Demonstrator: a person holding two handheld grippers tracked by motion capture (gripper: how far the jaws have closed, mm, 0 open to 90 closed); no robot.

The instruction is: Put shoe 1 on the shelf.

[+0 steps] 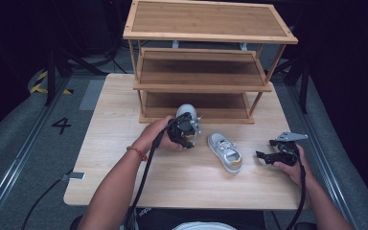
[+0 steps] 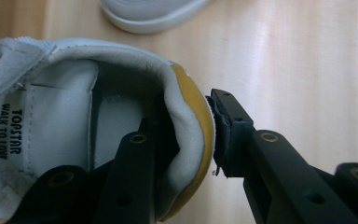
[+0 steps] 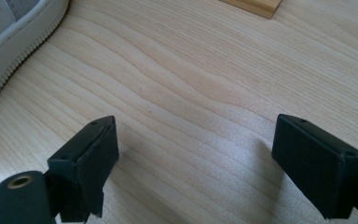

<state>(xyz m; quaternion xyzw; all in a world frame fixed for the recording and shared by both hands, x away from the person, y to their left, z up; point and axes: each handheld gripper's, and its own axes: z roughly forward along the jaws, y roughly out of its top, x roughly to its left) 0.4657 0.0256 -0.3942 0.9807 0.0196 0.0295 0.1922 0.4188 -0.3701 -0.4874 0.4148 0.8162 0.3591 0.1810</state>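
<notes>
L gripper [image 2: 193, 140] pinches heel of held sneaker [image 2: 65, 126] at table's [image 1: 124, 182] 12 o'clock; R gripper [image 3: 196, 163] gapes wide, empty, w/ 2nd sneaker [image 1: 225, 152] at its 9.

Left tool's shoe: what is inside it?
One jaw of the left tool reaches inside the shoe, beside its white lining and printed tongue label. The toe end is hidden.
</notes>
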